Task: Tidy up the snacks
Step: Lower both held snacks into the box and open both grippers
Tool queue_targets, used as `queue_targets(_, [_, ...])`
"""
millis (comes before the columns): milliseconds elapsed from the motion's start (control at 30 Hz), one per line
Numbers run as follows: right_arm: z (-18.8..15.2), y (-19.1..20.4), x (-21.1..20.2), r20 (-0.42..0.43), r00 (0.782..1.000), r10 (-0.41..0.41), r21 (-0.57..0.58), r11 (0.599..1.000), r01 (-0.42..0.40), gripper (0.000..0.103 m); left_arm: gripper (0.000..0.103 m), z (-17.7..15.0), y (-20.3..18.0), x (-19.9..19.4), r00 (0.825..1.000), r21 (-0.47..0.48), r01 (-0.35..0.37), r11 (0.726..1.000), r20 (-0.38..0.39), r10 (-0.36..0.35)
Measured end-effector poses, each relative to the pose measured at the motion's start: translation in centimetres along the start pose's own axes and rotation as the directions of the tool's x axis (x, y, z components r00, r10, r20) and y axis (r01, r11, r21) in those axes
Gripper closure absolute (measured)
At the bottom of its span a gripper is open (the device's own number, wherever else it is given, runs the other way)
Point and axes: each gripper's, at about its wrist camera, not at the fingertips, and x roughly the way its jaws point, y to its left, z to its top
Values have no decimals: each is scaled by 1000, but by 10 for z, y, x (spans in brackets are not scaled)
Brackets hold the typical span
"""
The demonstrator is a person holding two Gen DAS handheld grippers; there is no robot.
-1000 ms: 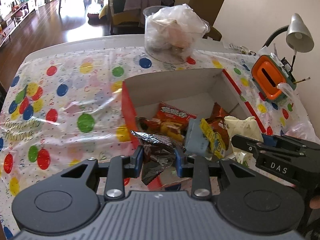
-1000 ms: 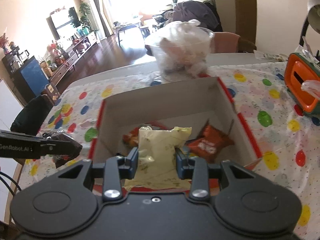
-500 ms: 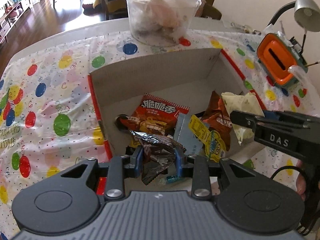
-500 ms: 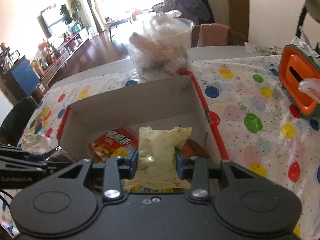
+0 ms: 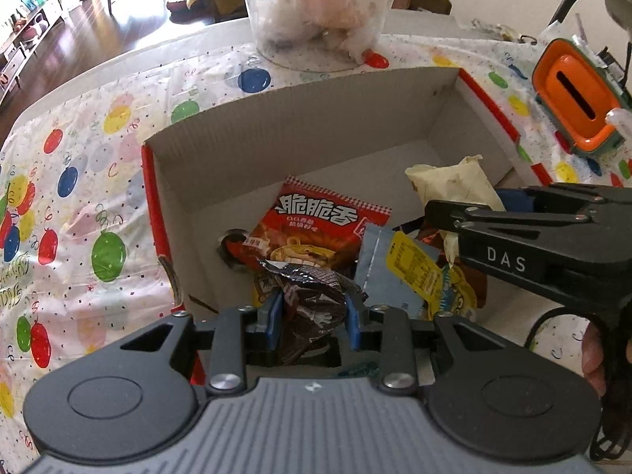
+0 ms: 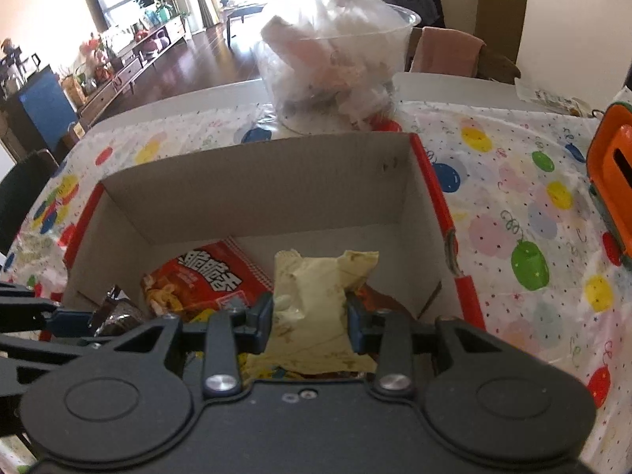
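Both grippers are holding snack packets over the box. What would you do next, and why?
Probably open both and let go: the left gripper pinches a dark packet, the right gripper a pale packet, both already over the box where other snacks lie.

Table w/ cloth, box, tub

snack packets lie in the box, the tub behind it on the table.
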Motion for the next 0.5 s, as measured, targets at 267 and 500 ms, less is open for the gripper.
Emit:
queue_targets(267, [-1, 3, -1, -13, 1000, 3, -35, 999, -3, 59, 72, -1, 0, 6, 1000, -11, 13, 1000, -5, -13])
queue_targets(500, [-6, 1, -11, -7, 1000, 11, -20, 1000, -11, 41, 57, -6, 5, -1, 1000, -26, 19, 999, 19, -18])
